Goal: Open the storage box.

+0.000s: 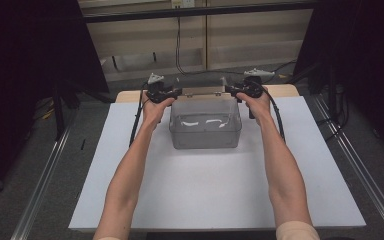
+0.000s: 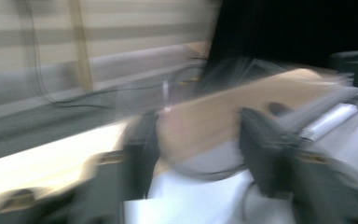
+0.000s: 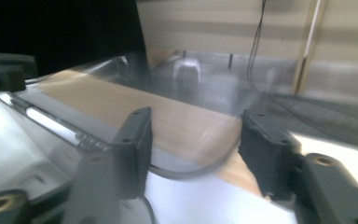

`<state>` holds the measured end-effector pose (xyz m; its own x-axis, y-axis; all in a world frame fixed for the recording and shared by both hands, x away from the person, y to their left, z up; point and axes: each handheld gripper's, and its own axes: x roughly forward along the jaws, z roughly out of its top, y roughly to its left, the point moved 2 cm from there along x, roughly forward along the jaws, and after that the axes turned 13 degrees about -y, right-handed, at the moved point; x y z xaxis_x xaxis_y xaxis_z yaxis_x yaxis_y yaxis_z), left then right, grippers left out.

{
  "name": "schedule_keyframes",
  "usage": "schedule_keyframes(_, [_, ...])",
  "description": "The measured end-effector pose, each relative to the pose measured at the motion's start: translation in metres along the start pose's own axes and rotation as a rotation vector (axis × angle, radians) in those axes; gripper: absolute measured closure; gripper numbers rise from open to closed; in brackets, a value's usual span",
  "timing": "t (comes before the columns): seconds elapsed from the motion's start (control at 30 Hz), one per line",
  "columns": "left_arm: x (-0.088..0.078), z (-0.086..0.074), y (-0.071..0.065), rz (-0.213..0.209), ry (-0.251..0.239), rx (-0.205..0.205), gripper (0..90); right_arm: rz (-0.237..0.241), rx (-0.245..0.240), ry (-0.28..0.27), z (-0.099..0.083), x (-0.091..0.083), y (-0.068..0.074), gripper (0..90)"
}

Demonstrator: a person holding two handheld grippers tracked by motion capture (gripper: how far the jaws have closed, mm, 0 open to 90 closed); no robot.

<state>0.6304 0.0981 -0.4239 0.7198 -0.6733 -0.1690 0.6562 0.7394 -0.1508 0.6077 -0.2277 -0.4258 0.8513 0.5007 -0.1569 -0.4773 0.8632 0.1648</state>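
We see a clear plastic bin (image 1: 205, 126) standing on the white table top (image 1: 205, 200), toward its far side and centred between the left and right edges. Its hinged clear lid (image 1: 202, 90) is swung up at the back, over the far rim of the bin.

Our 2 grippers sit at the lid's 2 ends. The left gripper (image 1: 172, 92) is at the lid's left end and the right gripper (image 1: 234, 90) at its right end, both pointing inward toward each other. In the right gripper view the lid's rounded corner (image 3: 205, 154) lies between the 2 black jaws; the jaws stand either side of it, partly closed, and we cannot tell whether the pads press on the plastic. The left gripper view is badly blurred: the lid's corner (image 2: 200, 158) sits between the jaws there too, but contact cannot be judged.

For room to move: the near half of the white top is bare, crossed by our 2 forearms. Bare white strips run either side of the bin out to the left and right table edges. Behind the bin the white top ends close by, with a band of wooden tabletop (image 1: 280, 90) beyond it and then the drop to the floor. Each gripper's cable (image 1: 280, 120) trails back along its forearm.
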Motion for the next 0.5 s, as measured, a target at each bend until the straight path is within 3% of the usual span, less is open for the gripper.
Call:
schedule_keyframes(0.03, [0.000,0.000,0.000,0.026,-0.013,0.008,61.7,0.056,0.011,0.007,0.000,0.002,0.006,75.2])
schedule_keyframes(0.07, [-0.001,-0.001,0.003,0.029,-0.007,-0.016,55.4,0.009,-0.053,0.012,0.000,0.003,0.009,68.0])
schedule_keyframes(0.1, [-0.002,-0.003,0.005,0.030,-0.009,-0.045,53.6,-0.030,-0.057,0.015,0.001,0.003,0.007,58.9])
schedule_keyframes(0.17, [-0.003,-0.003,0.006,0.044,-0.010,-0.053,45.6,-0.059,-0.022,0.021,0.000,0.001,0.000,37.9])
schedule_keyframes(0.2, [-0.002,-0.003,0.005,0.045,-0.012,-0.039,45.8,-0.054,0.018,0.018,-0.001,0.000,-0.002,39.4])
schedule_keyframes(0.23, [-0.002,-0.002,0.005,0.047,-0.014,-0.032,45.9,-0.047,0.023,0.011,-0.002,0.000,-0.001,41.0])
schedule_keyframes(0.33, [-0.002,-0.002,0.003,0.048,-0.020,-0.001,45.8,-0.059,0.002,0.008,-0.002,0.000,0.000,40.0])
schedule_keyframes(0.5, [-0.003,-0.003,0.006,0.089,-0.022,-0.021,34.4,-0.092,-0.030,0.008,0.000,-0.001,0.001,28.5])
